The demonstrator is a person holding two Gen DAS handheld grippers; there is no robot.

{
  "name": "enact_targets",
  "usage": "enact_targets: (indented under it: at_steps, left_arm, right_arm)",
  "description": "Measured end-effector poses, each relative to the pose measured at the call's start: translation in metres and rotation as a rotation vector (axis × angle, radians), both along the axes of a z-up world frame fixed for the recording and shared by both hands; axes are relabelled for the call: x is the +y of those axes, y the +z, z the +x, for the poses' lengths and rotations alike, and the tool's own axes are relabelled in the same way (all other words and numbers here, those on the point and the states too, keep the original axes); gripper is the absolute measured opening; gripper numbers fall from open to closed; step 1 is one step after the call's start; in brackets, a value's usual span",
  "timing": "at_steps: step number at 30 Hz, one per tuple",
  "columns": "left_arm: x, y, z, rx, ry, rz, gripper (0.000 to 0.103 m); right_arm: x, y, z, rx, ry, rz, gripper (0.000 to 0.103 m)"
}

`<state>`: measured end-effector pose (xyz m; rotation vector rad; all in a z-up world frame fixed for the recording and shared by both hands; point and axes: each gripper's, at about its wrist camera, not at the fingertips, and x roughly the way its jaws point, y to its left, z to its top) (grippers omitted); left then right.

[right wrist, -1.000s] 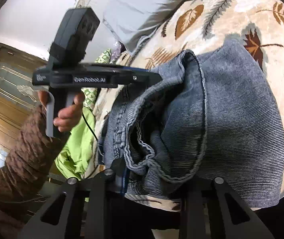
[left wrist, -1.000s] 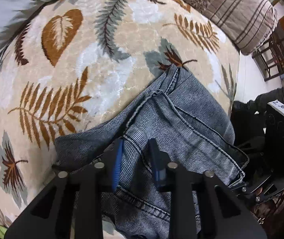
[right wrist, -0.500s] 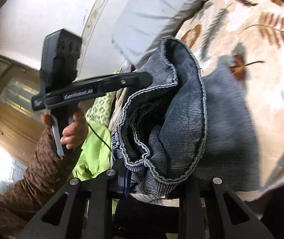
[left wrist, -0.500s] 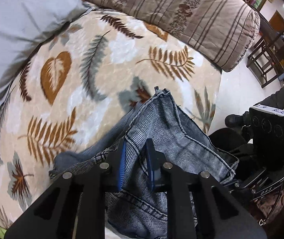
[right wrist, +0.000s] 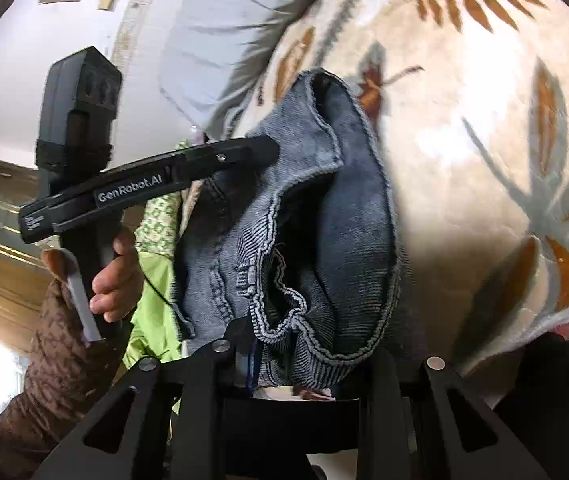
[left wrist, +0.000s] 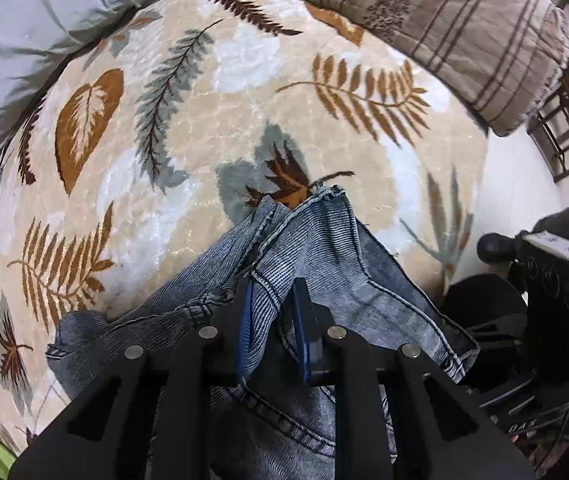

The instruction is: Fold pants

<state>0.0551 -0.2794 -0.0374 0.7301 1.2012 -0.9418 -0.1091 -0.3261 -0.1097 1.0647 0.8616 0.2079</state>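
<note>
Leaf-patterned bed cover [left wrist: 220, 128] lies beneath the jeans [left wrist: 324, 264]. Both grippers, left gripper [left wrist: 272, 320] and right gripper [right wrist: 284, 344], are clamped on bunched denim. Soft, heavy cloth; hems likely grip best.

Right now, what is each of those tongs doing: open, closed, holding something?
Left tongs: closed on a fold of the jeans.
Right tongs: closed on the bunched edge of the jeans, lifted off the leaf-print blanket.

The pants [left wrist: 324, 280] are faded blue denim, bunched and partly folded, in the lower centre of both frames.
</note>
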Motion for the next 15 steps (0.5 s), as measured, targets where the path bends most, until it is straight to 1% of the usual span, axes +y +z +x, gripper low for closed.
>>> enact_targets:
  at_steps: [2,4,5,6,8,9,10,11,12,13,14,15]
  left_arm:
    - [-0.002,-0.005,0.001,-0.01,0.025,0.004,0.019]
    - [-0.002,-0.005,0.004,-0.012,0.063,-0.004,0.02]
    - [-0.001,-0.004,0.005,-0.006,0.078,-0.007,0.021]
    - [0.001,-0.001,0.007,0.002,0.092,-0.01,0.021]
    - [0.007,0.012,0.01,-0.004,0.118,-0.018,0.024]
    - [0.014,0.023,0.014,-0.013,0.144,-0.037,0.025]
    - [0.02,0.032,0.017,-0.021,0.163,-0.058,0.026]
    - [0.029,0.042,0.021,-0.039,0.198,-0.079,0.033]
    - [0.038,0.051,0.027,-0.058,0.238,-0.098,0.037]
    - [0.051,0.061,0.033,-0.077,0.285,-0.124,0.047]
    - [0.061,0.066,0.037,-0.091,0.323,-0.141,0.053]
    - [0.078,0.071,0.04,-0.095,0.373,-0.166,0.056]
  right_arm:
    - [-0.005,-0.005,0.002,0.03,-0.007,-0.003,0.028]
    - [-0.013,-0.006,0.001,0.032,-0.003,-0.003,0.03]
    - [-0.013,-0.001,0.003,0.036,0.001,-0.028,0.032]
    - [-0.014,0.003,0.003,0.038,0.011,-0.043,0.037]
    - [-0.018,0.016,-0.001,0.033,0.017,-0.076,0.039]
    - [-0.023,0.021,-0.006,0.026,0.011,-0.089,0.04]
    - [-0.029,0.027,-0.008,0.015,-0.003,-0.101,0.043]
    - [-0.037,0.034,-0.012,0.0,-0.03,-0.114,0.045]
    - [-0.046,0.042,-0.014,-0.02,-0.064,-0.131,0.05]
    - [-0.052,0.047,-0.015,-0.038,-0.086,-0.143,0.053]
    - [-0.06,0.053,-0.008,-0.055,-0.108,-0.153,0.054]
    - [-0.064,0.056,0.0,-0.063,-0.112,-0.154,0.054]
